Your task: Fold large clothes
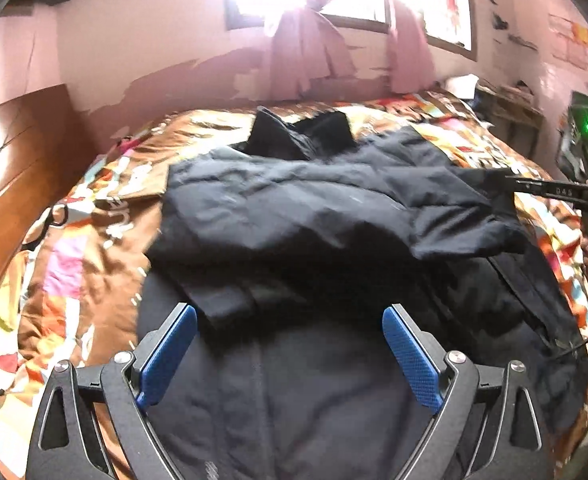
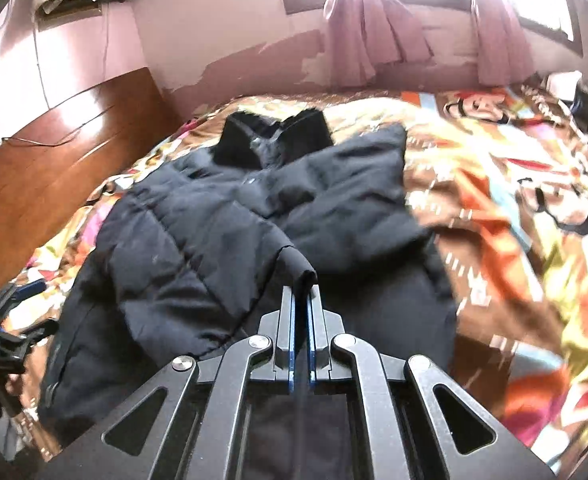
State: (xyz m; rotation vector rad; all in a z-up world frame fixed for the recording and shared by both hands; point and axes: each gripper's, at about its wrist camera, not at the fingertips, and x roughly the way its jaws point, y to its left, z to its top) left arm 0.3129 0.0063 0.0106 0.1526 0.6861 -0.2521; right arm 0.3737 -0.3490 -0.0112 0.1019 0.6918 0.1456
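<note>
A dark navy puffer jacket (image 1: 313,216) lies spread on the bed, collar toward the far wall; it also shows in the right wrist view (image 2: 222,216). One sleeve is folded across the chest. My left gripper (image 1: 290,320) is open and empty, its blue pads just above the jacket's lower front. My right gripper (image 2: 301,292) is shut on the sleeve cuff (image 2: 298,268) and holds it a little above the jacket body. The right gripper also shows at the right edge of the left wrist view (image 1: 509,182), pinching the cuff.
The bed has a colourful patterned brown bedspread (image 2: 493,200). A wooden headboard (image 1: 18,152) stands at the left. Pink curtains (image 2: 373,40) hang below bright windows on the far wall. Clutter lies by the right wall (image 1: 509,100).
</note>
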